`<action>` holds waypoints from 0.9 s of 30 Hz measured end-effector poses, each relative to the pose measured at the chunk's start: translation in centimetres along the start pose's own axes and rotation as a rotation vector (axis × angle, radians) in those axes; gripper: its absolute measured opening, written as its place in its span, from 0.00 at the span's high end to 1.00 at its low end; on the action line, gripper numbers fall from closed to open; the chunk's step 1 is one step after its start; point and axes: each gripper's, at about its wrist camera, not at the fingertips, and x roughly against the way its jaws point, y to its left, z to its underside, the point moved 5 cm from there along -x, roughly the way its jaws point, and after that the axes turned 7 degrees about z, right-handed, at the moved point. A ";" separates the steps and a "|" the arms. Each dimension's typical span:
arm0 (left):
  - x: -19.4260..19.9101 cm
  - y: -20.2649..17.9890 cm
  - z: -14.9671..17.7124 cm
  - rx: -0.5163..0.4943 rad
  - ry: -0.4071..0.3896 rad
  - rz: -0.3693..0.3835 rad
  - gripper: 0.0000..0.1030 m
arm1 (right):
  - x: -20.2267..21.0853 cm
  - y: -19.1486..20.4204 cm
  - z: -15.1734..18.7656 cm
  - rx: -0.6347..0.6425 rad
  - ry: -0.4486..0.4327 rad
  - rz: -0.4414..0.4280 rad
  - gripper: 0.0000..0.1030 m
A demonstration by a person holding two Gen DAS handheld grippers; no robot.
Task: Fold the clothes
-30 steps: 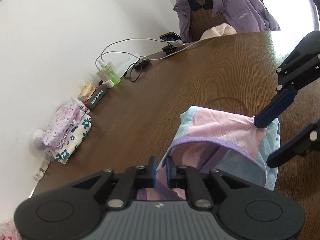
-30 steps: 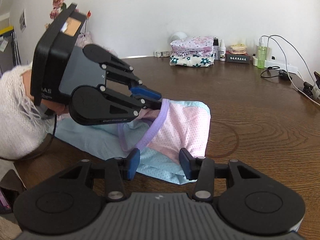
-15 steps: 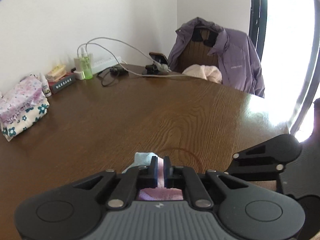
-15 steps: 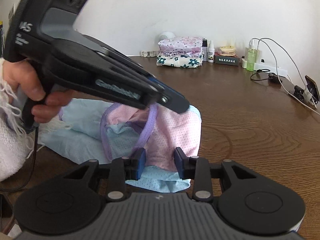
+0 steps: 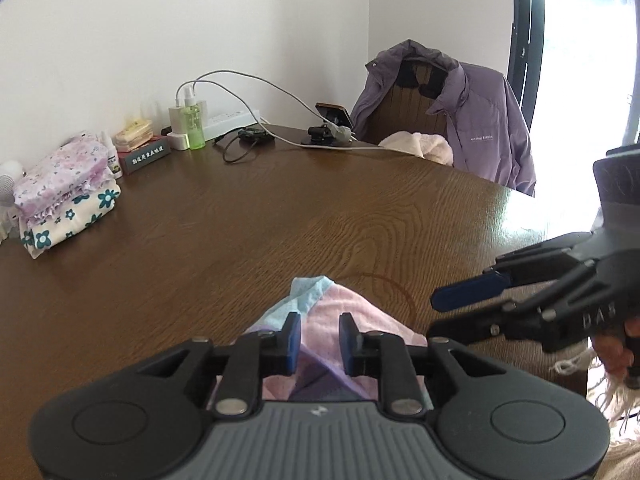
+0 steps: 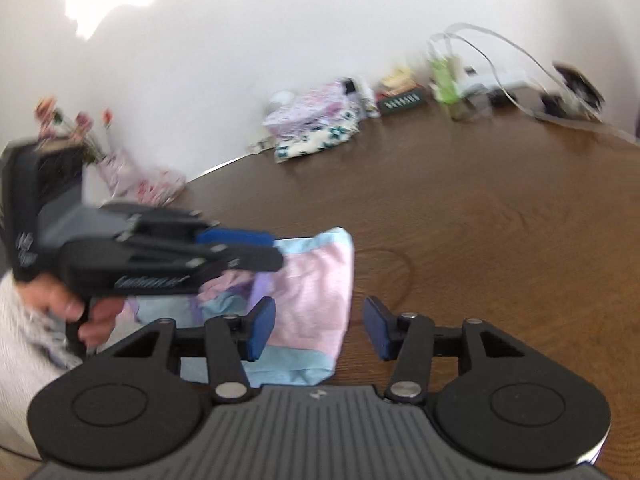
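Observation:
A small pink and light-blue garment with purple trim (image 5: 332,320) lies folded on the brown wooden table (image 5: 280,220). It also shows in the right wrist view (image 6: 316,296). My left gripper (image 5: 318,334) is open just above the garment's near part, holding nothing. It appears from the side in the right wrist view (image 6: 256,250). My right gripper (image 6: 318,332) is open wide over the garment's right edge, empty. It shows at the right in the left wrist view (image 5: 452,312).
A stack of folded floral clothes (image 5: 64,200) sits at the back left by the wall. Bottles, boxes, a power strip and cables (image 5: 224,120) line the wall. A phone on a stand (image 5: 332,124) and a chair with a purple jacket (image 5: 460,120) stand at the far side.
My left gripper has opened and let go of the garment. My right gripper has opened wider and shifted right. The garment now lies flatter and folded on the table.

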 end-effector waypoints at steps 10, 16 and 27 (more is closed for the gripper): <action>-0.4 1.0 3.0 0.037 -0.036 -0.030 0.81 | -0.8 -3.0 -1.3 -0.301 0.036 -0.092 0.56; 0.3 1.9 3.6 0.108 -0.071 0.003 0.81 | -1.7 -3.0 -1.5 -0.376 0.028 -0.101 0.57; 0.7 2.5 4.0 0.169 -0.104 0.026 0.81 | -1.5 -2.9 -0.6 -0.472 0.029 -0.119 0.62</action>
